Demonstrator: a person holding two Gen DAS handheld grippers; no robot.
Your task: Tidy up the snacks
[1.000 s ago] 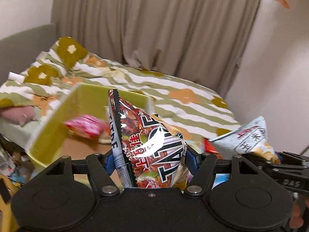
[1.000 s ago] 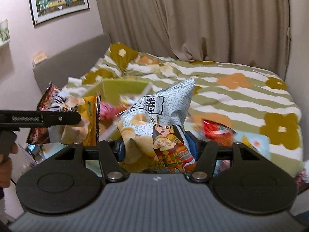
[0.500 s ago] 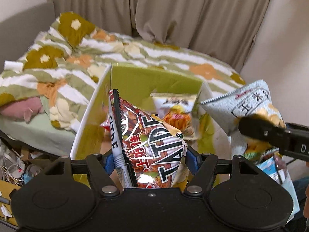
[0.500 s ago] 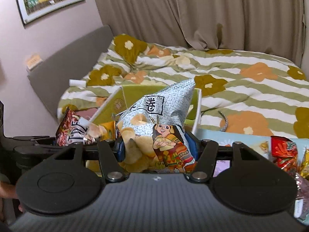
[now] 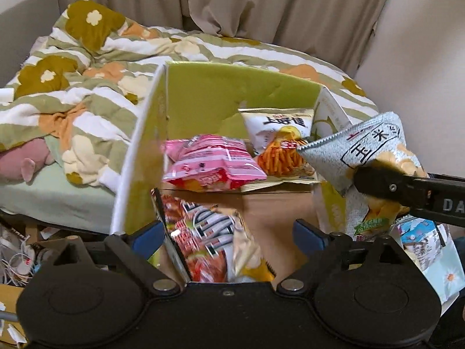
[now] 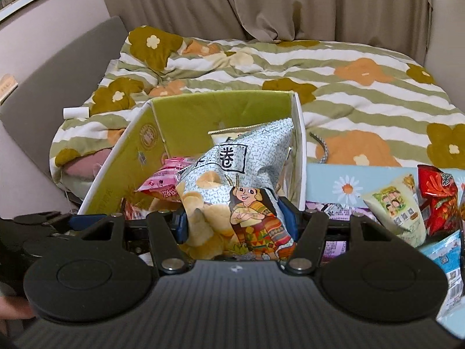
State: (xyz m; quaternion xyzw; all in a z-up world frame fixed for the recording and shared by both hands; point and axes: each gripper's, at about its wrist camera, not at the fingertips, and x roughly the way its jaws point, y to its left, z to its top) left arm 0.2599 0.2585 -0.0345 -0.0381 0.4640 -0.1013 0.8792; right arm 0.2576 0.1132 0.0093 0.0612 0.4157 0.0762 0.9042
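A green-lined cardboard box (image 5: 221, 87) stands open on the bed's near edge; it also shows in the right wrist view (image 6: 186, 116). Inside lie a pink snack bag (image 5: 209, 163) and a white-and-orange snack bag (image 5: 284, 145). My left gripper (image 5: 229, 231) is open over the box, its jaws spread wide. The red-and-black snack bag (image 5: 209, 241) lies loose between them, dropping into the box. My right gripper (image 6: 232, 224) is shut on a silver-grey corn snack bag (image 6: 241, 180), held at the box's right wall; it also shows in the left wrist view (image 5: 369, 157).
A floral striped duvet (image 6: 348, 81) covers the bed behind the box. Right of the box, several more snack bags (image 6: 436, 200) lie on a light blue daisy-print sheet (image 6: 334, 183). Cables and clutter lie on the floor at left (image 5: 17, 258).
My left gripper has opened and let go of the red-and-black bag, which sinks into the box. Both grippers moved closer over the box. The right gripper still holds its bag.
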